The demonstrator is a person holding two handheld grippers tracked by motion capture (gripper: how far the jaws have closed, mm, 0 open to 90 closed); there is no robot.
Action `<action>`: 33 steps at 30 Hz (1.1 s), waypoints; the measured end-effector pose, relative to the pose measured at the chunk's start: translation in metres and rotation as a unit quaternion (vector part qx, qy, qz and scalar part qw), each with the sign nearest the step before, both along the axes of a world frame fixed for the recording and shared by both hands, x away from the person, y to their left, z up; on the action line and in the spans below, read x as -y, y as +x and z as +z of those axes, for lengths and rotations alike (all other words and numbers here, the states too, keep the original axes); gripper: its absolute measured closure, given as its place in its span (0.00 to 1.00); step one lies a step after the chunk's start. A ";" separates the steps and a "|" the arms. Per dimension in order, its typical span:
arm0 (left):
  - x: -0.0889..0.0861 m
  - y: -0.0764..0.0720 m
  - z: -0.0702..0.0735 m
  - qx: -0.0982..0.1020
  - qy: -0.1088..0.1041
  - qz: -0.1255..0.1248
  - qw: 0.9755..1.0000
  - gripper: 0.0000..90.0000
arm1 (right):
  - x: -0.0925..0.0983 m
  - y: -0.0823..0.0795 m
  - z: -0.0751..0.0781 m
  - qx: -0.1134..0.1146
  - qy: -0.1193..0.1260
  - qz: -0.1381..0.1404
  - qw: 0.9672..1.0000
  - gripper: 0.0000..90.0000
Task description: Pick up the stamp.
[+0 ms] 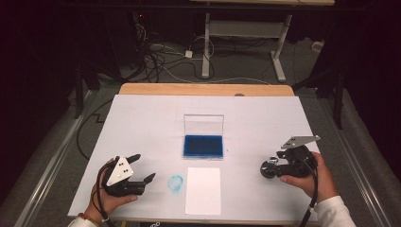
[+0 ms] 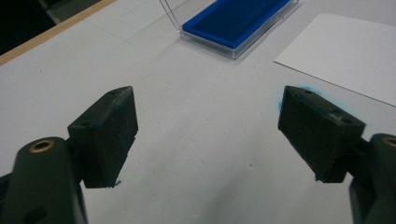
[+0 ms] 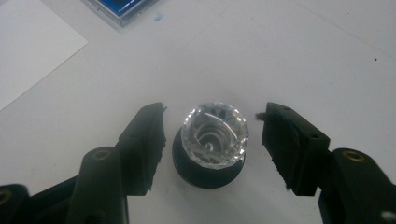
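Observation:
A stamp (image 1: 268, 169) with a faceted clear knob on a black base (image 3: 215, 135) stands on the white table cover at the right. My right gripper (image 1: 268, 166) (image 3: 215, 112) has a jaw on each side of it; a narrow gap shows on both sides and the pads are not touching. A blue ink pad (image 1: 204, 146) (image 2: 238, 21) lies in an open clear case at the table's middle. Just in front of it lies a white paper sheet (image 1: 203, 190) (image 2: 345, 51). My left gripper (image 1: 144, 166) (image 2: 208, 91) rests at the front left, open and empty.
A blue ink smudge (image 1: 176, 183) marks the cover between the left gripper and the paper. A small blue spot (image 3: 159, 17) sits near the ink pad case. The table's wooden far edge (image 1: 203, 89) borders a floor with cables and desk legs (image 1: 206, 42).

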State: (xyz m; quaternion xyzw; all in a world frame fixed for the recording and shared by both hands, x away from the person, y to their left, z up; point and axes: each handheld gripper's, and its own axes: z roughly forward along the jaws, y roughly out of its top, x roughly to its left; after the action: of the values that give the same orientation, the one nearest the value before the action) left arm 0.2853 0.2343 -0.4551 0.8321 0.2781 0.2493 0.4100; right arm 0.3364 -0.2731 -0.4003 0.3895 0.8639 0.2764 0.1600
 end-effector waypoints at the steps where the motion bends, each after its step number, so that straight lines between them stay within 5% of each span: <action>1: 0.000 0.000 0.000 -0.002 0.001 -0.001 1.000 0.22 | -0.001 0.000 0.001 -0.003 -0.005 0.002 1.000 0.46; 6: 0.000 0.000 -0.001 -0.015 -0.005 -0.005 1.000 0.22 | -0.003 0.003 0.006 -0.030 -0.021 0.021 0.999 0.44; 11: 0.001 0.000 -0.001 -0.016 0.001 -0.008 1.000 0.22 | -0.011 0.005 0.000 -0.021 -0.045 0.019 0.999 0.50; 17: 0.001 0.001 -0.003 -0.022 0.010 -0.014 1.000 0.22 | -0.009 0.004 0.000 -0.015 -0.027 0.017 0.999 0.60; 22: 0.001 0.002 -0.004 -0.026 0.012 -0.016 0.999 0.22 | -0.010 0.005 -0.002 -0.019 -0.038 0.011 0.999 0.55; 33: 0.003 0.004 -0.007 -0.035 0.021 -0.024 0.999 0.22 | -0.008 0.012 -0.009 -0.029 -0.033 0.006 0.999 0.62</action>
State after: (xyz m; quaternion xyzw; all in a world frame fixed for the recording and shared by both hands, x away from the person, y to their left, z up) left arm 0.2892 0.2309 -0.4618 0.8551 0.2669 0.2160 0.3886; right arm 0.3482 -0.2650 -0.4089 0.3869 0.8791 0.2373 0.1458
